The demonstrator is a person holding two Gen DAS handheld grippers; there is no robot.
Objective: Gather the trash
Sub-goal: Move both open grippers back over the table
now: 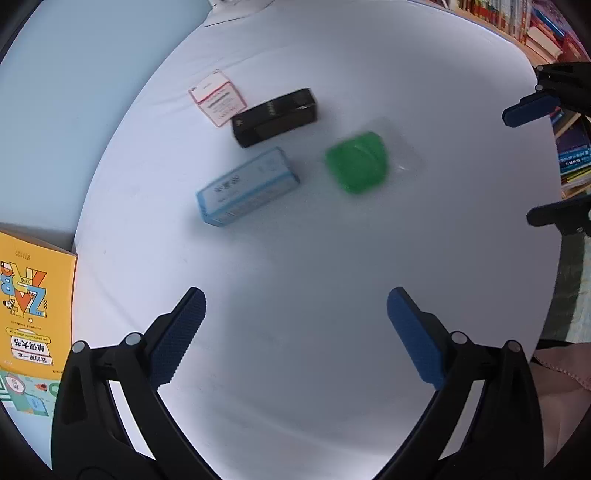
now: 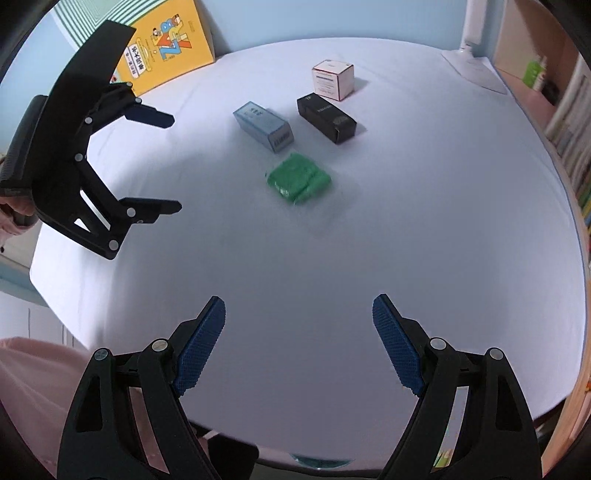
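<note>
Four items lie on the white table [image 1: 295, 258] [image 2: 406, 221]: a green packet [image 1: 357, 162] [image 2: 298, 178], a light blue box [image 1: 246, 187] [image 2: 263, 125], a black box [image 1: 275, 116] [image 2: 327, 117] and a small pink-and-white box [image 1: 217, 97] [image 2: 333, 79]. My left gripper [image 1: 295, 308] [image 2: 176, 164] hovers open over bare table, short of the boxes, with nothing between its fingers. My right gripper [image 2: 299, 310] [image 1: 517, 166] is also open and empty, on the near side of the green packet.
A yellow book [image 1: 33, 306] [image 2: 166, 44] leans at the table's edge. A white lamp base [image 2: 476, 68] stands at the far right corner. Bookshelves [image 1: 535, 29] [image 2: 569, 147] line the side beyond the table. A pink sleeve [image 1: 561, 373] shows low in both views.
</note>
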